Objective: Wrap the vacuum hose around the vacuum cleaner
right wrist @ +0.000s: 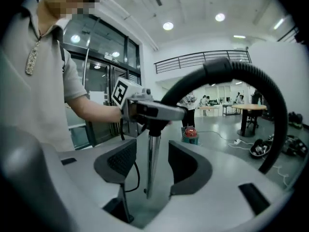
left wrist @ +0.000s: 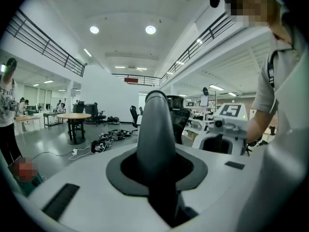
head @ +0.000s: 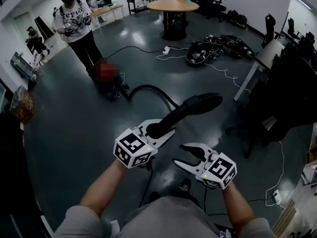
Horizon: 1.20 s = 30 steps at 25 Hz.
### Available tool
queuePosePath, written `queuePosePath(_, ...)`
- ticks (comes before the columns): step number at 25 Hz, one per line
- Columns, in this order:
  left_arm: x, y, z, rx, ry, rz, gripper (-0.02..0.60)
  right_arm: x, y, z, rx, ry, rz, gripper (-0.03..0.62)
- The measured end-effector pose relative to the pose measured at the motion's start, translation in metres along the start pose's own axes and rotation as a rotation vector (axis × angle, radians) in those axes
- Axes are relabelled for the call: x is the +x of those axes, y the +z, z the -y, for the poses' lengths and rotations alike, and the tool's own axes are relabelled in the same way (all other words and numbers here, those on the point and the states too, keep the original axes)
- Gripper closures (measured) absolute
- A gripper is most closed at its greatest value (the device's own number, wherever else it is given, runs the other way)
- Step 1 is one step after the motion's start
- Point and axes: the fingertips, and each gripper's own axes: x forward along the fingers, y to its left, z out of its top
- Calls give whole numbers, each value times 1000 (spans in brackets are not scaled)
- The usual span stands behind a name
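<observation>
- Right gripper (head: 180, 154): lower centre of the head view, jaws apart, nothing pressed between the pads. In its own view a metal tube (right wrist: 150, 163) stands in line with the gap, beyond the pads and not touching them.
- Left gripper (head: 157, 131): just left of the right one and slightly higher in the frame, clamped on the thick dark end of the hose (head: 148, 89). In the left gripper view that dark end (left wrist: 154, 129) rises straight out from between the closed jaws.
- The wide hose end sticks out past the left gripper toward frame centre. The rest of the hose arcs away to the upper left across the floor (head: 64, 133).
- Vacuum cleaner (head: 110, 87): on the floor, left of centre, well apart from both grippers, joined to them only by the hose.
- A person (head: 75, 24) stands right behind the vacuum cleaner, upper left.
- Round table (head: 172, 6) at top centre; a heap of cables (head: 214, 47) to its right.
</observation>
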Motion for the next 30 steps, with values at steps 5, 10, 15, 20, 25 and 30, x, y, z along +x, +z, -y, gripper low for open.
queuePosePath(5,47,46,5,-59,-23,93,479,0,-35,42,108,-43,5,381)
queuePosePath(10,87,79,0,-151,-16,171,479,-4,-63,84,184,-92,32,381)
queuePosePath(15,118,96,0,-219,25,219,479,-11,-85,112,201,-130,43,373)
queuePosePath(20,132,108,-3,-275,62,264,479,-3,-104,134,185,-145,14,356)
queuePosePath(25,123,116,-20,-358,82,321,477,13,-114,149,235,-119,4,356)
queuePosePath(30,113,117,-44,-377,86,344,477,35,-117,155,83,-124,-117,379)
